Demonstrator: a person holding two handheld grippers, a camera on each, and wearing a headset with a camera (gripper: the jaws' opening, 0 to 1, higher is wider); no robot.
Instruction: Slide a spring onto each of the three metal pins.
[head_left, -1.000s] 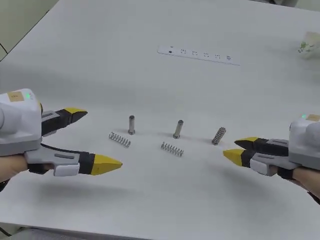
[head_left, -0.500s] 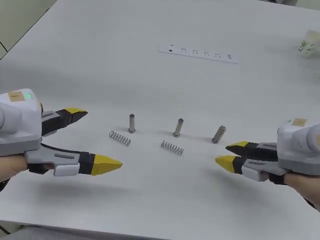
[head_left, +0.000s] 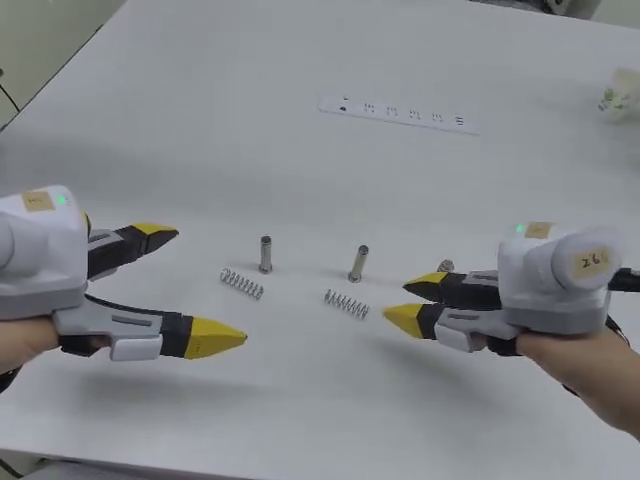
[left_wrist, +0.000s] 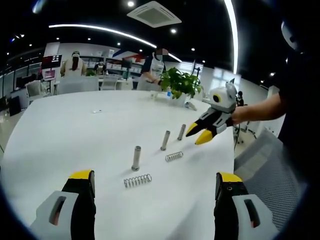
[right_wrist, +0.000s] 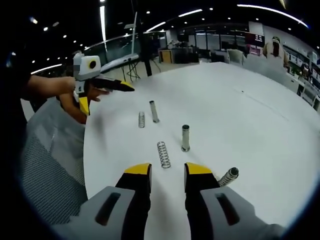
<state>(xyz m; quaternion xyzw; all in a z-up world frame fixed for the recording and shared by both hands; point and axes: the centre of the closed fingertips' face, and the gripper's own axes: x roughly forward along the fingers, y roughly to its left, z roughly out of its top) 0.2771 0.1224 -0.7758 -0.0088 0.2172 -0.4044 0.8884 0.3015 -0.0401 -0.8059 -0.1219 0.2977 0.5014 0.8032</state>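
Three short silver metal pins stand in a row across the near middle of the white tabletop (head_left: 150, 120). The right-hand pin (right_wrist: 230, 175) already carries a coil spring around its shaft. In the head view it is mostly hidden just behind the far jaw tip of the right gripper. The middle pin (head_left: 359, 262) and the left pin (head_left: 265, 253) are bare. Each has a loose thin wire coil lying flat just near and to the left of it: the middle spring (head_left: 346, 302) and the left spring (head_left: 241, 283). With each coil set beside its pin, each one probably needs only a short lift.

The grey, yellow-tipped right gripper (head_left: 412, 302) hovers low just right of the middle spring. Its jaws are a narrow gap apart and hold nothing. In the right gripper view that spring lies straight ahead of the gap, so this coil looks like the next pick. The small opening suits so slim a part.

The matching left gripper (head_left: 190, 285) hangs left of the left spring, a little apart from it. Its jaws are spread wide and empty, so it seems to be standing by, well placed to take that coil or steady a pin.

A long white power strip (head_left: 395, 112) lies on the far side of the table, well apart from the work.
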